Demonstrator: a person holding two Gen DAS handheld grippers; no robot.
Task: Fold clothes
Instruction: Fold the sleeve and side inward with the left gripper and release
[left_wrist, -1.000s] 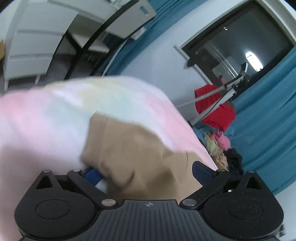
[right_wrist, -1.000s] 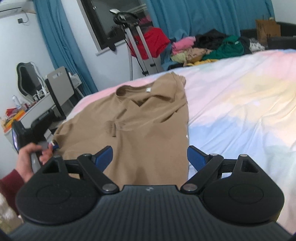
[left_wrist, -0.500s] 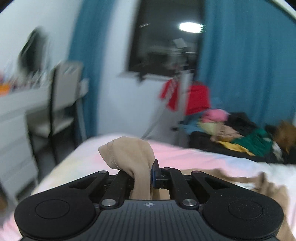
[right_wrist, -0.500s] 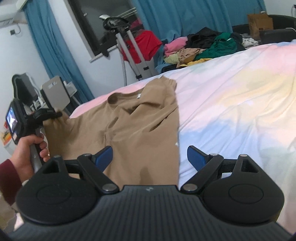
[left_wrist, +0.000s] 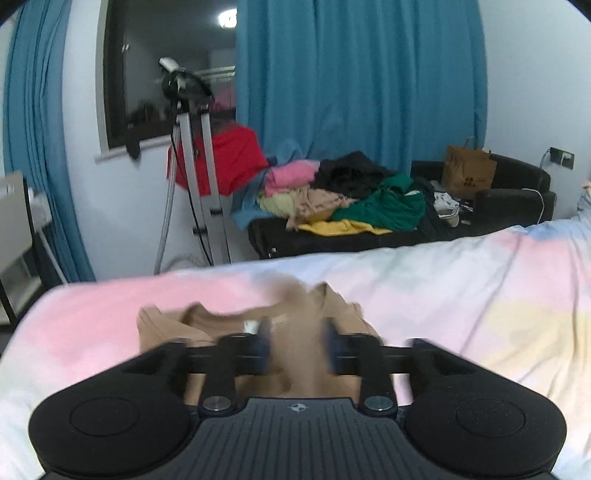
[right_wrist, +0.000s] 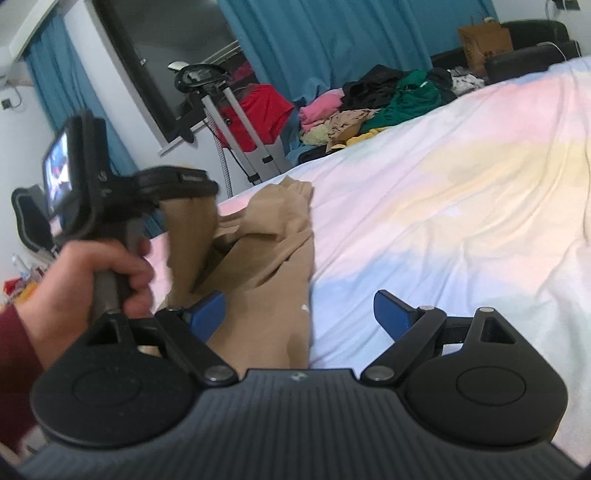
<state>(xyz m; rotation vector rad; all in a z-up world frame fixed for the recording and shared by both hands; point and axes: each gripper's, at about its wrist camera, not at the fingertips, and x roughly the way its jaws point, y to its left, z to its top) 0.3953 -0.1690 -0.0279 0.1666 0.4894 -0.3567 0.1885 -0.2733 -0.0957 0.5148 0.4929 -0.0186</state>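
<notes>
Right claw: wide, nothing between the pads — hovers low over the near hem of the shirt.
Left claw: jaws opening; tan cloth sits in the gap, pads blurred, no press on it visible. From the right view a flap of cloth hangs just under it.
Hand: grips the left handle, dark red sleeve at the wrist.
Shirt: tan tee, lies on the bed near its left edge, collar away from the cameras. The left side appears carried over onto the body; the flap is not yet flat.
Progress: early, by my reading — first side fold is being laid. Left to do: smooth it, fold the right side, fold hem to collar.
Bed: pastel sheet in pink, yellow, blue and white, soft wrinkles, otherwise bare around the shirt.
Beyond the bed: pile of mixed clothes on a low dark couch, likely more to fold; paper bag at its right.
Room: metal stand with a red garment, dark window, blue curtains, white walls.
</notes>
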